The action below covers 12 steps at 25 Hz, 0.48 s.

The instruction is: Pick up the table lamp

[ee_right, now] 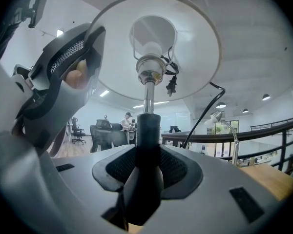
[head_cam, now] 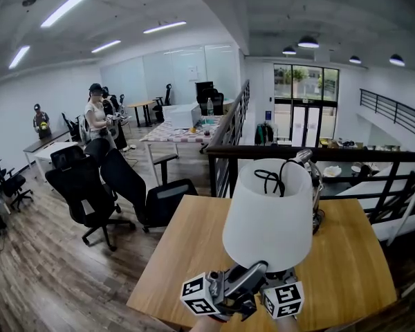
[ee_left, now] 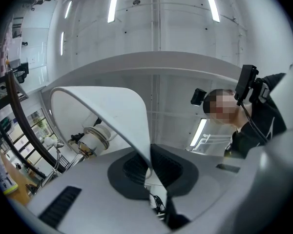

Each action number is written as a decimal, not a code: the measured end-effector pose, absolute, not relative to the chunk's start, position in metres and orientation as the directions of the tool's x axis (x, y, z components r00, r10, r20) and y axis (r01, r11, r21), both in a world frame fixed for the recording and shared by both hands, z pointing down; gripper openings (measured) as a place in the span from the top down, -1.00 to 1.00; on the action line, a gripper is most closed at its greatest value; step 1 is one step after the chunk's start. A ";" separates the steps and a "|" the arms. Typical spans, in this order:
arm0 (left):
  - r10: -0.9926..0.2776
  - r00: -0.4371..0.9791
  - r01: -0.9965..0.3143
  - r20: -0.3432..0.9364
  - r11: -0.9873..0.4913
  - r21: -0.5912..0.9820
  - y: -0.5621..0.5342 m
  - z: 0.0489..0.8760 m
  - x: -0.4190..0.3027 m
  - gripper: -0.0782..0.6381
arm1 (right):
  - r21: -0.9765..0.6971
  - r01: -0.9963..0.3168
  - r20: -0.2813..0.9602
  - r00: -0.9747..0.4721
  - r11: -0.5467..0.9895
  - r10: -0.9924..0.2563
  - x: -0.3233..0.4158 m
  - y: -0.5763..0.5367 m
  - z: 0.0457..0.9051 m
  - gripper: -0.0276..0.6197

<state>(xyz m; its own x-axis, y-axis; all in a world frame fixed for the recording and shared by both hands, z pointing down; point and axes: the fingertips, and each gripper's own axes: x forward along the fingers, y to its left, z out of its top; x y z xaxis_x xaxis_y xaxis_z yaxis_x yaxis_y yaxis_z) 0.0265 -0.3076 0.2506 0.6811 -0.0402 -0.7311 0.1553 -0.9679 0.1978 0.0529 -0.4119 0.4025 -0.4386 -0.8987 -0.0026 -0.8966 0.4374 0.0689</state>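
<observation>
The table lamp hangs lifted above the wooden table (head_cam: 187,247), its white shade (head_cam: 270,213) just in front of me. A black cord (head_cam: 271,176) loops over the shade's top. My left gripper (head_cam: 249,272) points up and is shut on the shade's lower rim (ee_left: 145,150), which is pinched between its dark pads (ee_left: 168,167). The bulb socket (ee_left: 94,138) shows inside the shade. My right gripper (ee_right: 146,172) is level and shut on the lamp's black stem (ee_right: 147,140), under the chrome socket (ee_right: 150,67) and the shade (ee_right: 190,48). The left gripper (ee_right: 71,69) shows at that view's left.
A silver gooseneck lamp (head_cam: 310,175) stands at the table's far edge. A black railing (head_cam: 346,156) runs behind the table. Black office chairs (head_cam: 97,185) stand on the wood floor to the left, and people (head_cam: 97,116) stand further back. A person's head with a headset (ee_left: 249,111) is near.
</observation>
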 end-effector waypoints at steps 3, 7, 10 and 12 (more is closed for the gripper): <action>-0.033 0.688 0.150 -0.725 -0.971 0.187 -0.308 0.248 0.029 0.74 | 0.068 -0.895 -0.006 -0.442 0.440 -0.897 0.054 -0.414 0.401 0.44; -0.027 0.692 0.146 -0.721 -0.973 0.177 -0.307 0.245 0.030 0.74 | 0.070 -0.894 -0.021 -0.444 0.442 -0.896 0.054 -0.414 0.395 0.44; -0.023 0.691 0.147 -0.722 -0.974 0.172 -0.306 0.242 0.031 0.74 | 0.072 -0.894 -0.031 -0.445 0.442 -0.895 0.054 -0.414 0.391 0.44; -0.021 0.692 0.147 -0.722 -0.974 0.170 -0.305 0.240 0.030 0.74 | 0.075 -0.894 -0.034 -0.446 0.443 -0.894 0.053 -0.414 0.388 0.44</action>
